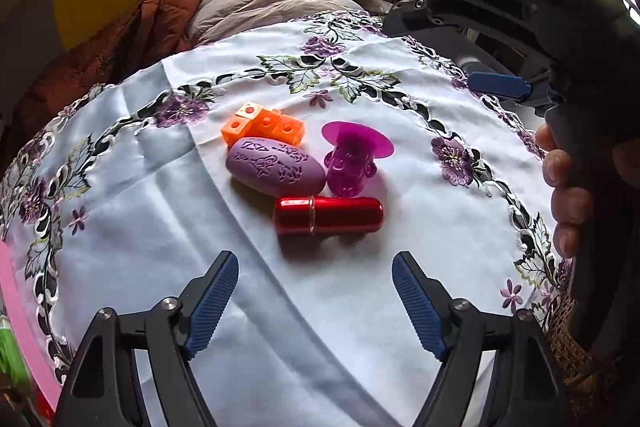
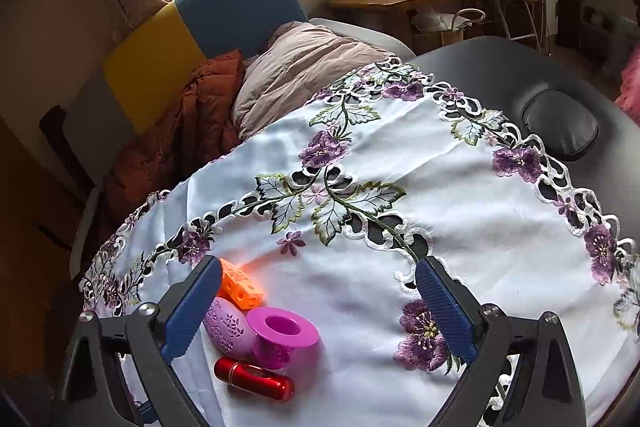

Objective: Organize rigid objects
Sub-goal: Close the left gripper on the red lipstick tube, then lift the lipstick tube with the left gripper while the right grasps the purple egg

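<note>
Four small things sit clustered on our embroidered cloth: orange blocks, purple egg, magenta cup, red tube, all touching or nearly. We hold left gripper and right gripper with fingers spread wide, empty.

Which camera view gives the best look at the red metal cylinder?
The left wrist view: the red cylinder lies whole and unobstructed on the tablecloth, ahead of the open left gripper. The right wrist view shows it low in the frame, smaller, near the open right gripper's left finger.
</note>
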The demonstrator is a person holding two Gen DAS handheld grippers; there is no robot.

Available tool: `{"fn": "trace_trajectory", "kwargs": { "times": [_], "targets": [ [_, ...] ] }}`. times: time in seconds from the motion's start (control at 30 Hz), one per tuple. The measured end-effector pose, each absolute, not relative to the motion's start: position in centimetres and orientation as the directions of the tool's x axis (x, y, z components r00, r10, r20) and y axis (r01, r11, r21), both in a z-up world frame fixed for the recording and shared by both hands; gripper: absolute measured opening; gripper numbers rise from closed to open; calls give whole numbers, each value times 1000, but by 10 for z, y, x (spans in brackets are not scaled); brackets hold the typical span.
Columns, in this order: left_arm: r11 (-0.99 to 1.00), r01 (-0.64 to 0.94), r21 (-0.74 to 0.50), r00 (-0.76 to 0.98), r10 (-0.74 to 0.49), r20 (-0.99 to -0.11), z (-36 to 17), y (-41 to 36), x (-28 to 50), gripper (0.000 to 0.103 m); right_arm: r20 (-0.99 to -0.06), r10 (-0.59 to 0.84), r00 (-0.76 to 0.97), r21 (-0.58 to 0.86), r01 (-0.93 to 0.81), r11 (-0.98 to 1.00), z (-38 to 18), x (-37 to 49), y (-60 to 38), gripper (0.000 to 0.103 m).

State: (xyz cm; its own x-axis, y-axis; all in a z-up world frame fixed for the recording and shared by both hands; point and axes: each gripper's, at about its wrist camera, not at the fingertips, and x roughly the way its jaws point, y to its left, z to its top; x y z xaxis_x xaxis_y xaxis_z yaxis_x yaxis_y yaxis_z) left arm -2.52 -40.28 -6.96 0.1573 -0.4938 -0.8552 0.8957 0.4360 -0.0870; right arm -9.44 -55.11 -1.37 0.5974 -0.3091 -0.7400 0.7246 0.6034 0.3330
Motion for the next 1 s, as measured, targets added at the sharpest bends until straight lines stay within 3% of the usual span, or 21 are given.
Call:
{"fn": "trace_trajectory", "kwargs": {
  "times": [0.33, 0.43, 0.77, 1.0],
  "targets": [
    [469, 879, -84, 162, -460, -873, -92, -438, -15, 83, -739, -287, 610, 364, 720, 591, -15, -95, -554, 98],
    [492, 861, -132, 140, -476, -868, -97, -436, -8, 77, -743, -285, 605, 361, 722, 591, -16, -94, -555, 98],
    [557, 819, -142, 199, -507, -839, -91, -367, -2, 76, -734, -199, 650, 400, 650, 646, -21, -84, -547, 98],
    [623, 775, -106, 282, -491, -825, -95, -314, -8, 76, -717, -145, 682, 322, 509, 798, -16, -60, -508, 95]
  ]
}}
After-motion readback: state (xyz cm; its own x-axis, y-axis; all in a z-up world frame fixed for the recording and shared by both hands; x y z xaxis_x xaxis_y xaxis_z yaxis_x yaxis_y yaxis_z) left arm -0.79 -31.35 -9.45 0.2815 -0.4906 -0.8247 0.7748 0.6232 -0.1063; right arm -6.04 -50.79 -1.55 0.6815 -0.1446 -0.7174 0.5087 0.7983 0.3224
